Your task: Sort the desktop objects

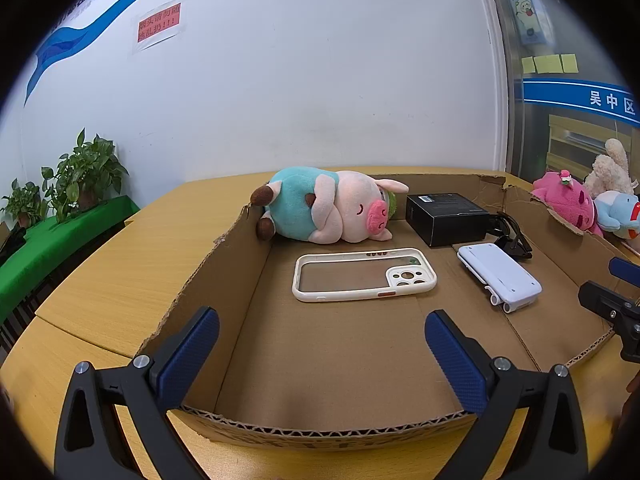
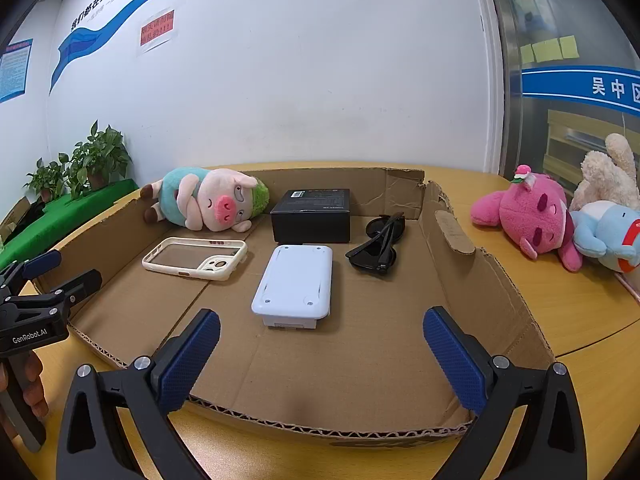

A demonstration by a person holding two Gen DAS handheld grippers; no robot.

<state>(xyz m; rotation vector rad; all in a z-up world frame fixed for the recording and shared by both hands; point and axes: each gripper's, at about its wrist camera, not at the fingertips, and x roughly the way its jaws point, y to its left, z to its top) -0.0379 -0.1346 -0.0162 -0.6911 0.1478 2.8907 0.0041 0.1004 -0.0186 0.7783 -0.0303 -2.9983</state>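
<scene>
A shallow cardboard tray (image 1: 224,280) (image 2: 472,280) lies on the wooden table. Inside it rest a plush pig (image 1: 332,208) (image 2: 204,200) at the back left, a cream phone case (image 1: 362,274) (image 2: 196,258), a black box (image 1: 444,216) (image 2: 312,216), a white flat device (image 1: 500,276) (image 2: 296,284) and black sunglasses (image 1: 512,236) (image 2: 376,246). My left gripper (image 1: 322,354) (image 2: 64,270) hangs open over the tray's near left edge, nothing between its fingers. My right gripper (image 2: 322,354) is open over the near edge, also empty; its black tip (image 1: 612,304) shows at the left view's right border.
Outside the tray on the right lie a pink plush (image 2: 532,216) (image 1: 568,200), a blue plush (image 2: 608,236) and a beige plush (image 2: 608,172). Potted plants (image 2: 92,160) stand on a green-covered surface at the left. A white wall rises behind the table. A hand (image 2: 32,384) holds the left gripper's handle.
</scene>
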